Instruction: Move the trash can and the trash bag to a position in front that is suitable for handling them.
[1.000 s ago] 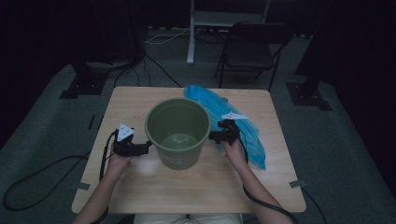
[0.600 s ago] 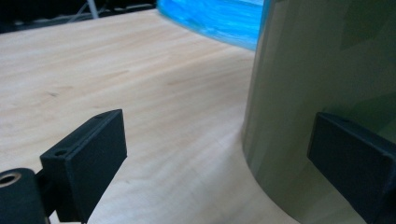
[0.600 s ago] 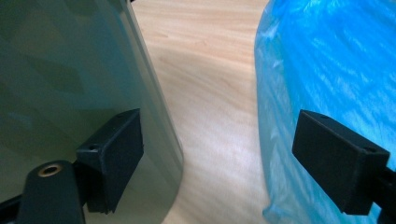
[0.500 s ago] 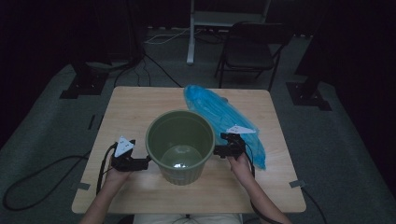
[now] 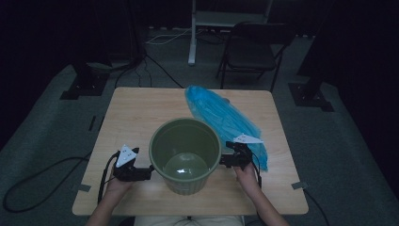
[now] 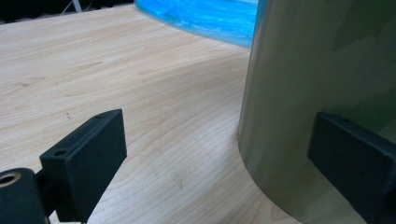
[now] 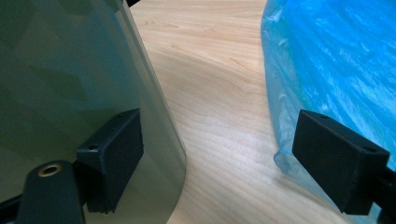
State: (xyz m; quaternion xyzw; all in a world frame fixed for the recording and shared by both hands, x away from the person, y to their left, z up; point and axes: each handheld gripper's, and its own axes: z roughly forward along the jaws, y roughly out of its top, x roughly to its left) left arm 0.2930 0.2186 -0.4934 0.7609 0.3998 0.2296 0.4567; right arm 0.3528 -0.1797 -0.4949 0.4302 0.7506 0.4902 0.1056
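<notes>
We have the green bin (image 5: 185,155) standing upright at the near middle of the table (image 5: 136,113), pressed between our left gripper (image 5: 141,173) and right gripper (image 5: 225,161), both spread wide, while lining it with the blue bag (image 5: 223,117) just behind remains undone.

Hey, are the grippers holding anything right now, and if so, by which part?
Neither clamps anything. The left gripper and right gripper stand open against opposite sides of the green bin, each with one jaw at its wall.
</notes>
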